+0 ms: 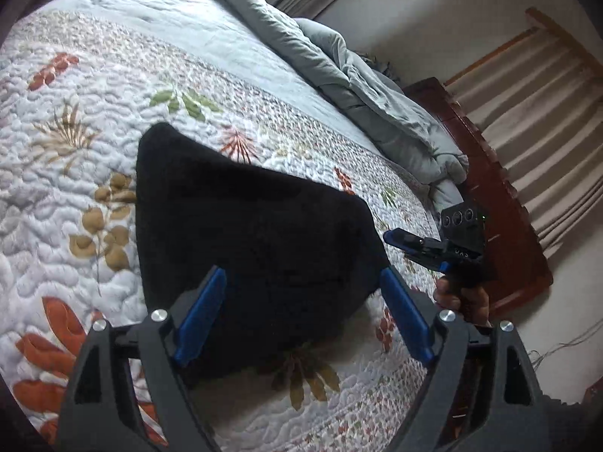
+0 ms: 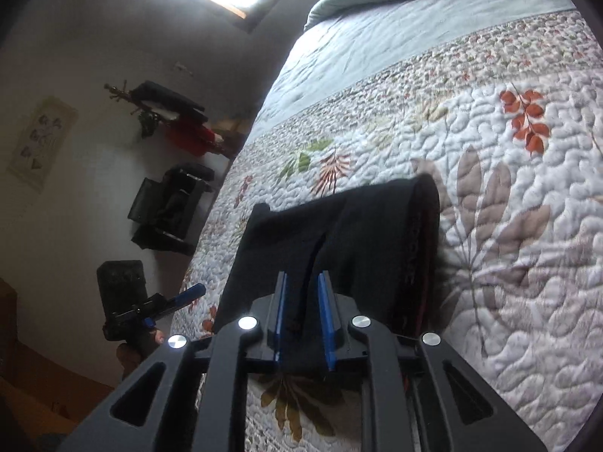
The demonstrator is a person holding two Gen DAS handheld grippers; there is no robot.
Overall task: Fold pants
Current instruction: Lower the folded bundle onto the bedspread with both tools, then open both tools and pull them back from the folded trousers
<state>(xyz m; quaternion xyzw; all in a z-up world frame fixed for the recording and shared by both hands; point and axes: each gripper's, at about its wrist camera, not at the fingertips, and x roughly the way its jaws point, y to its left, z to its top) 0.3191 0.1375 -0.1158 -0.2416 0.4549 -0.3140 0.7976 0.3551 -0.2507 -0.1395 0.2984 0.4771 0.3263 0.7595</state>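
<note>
Pants (image 1: 256,233): folded, flat on quilt (image 1: 94,120).
Left gripper (image 1: 301,309): spread wide, empty, above them.
Right gripper (image 2: 303,320): nearly closed; whether it pinches cloth, you cannot tell.
Handling: soft, limp, light; take the near edge, both layers.

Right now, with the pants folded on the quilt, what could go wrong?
1. The right gripper appears shut on an edge of the black pants; pulling could drag the fold open.
2. The left gripper hangs open over the pants, gripping nothing, so nothing pins the stack.
3. The pants lie near the quilt edge and could slide off.
</note>
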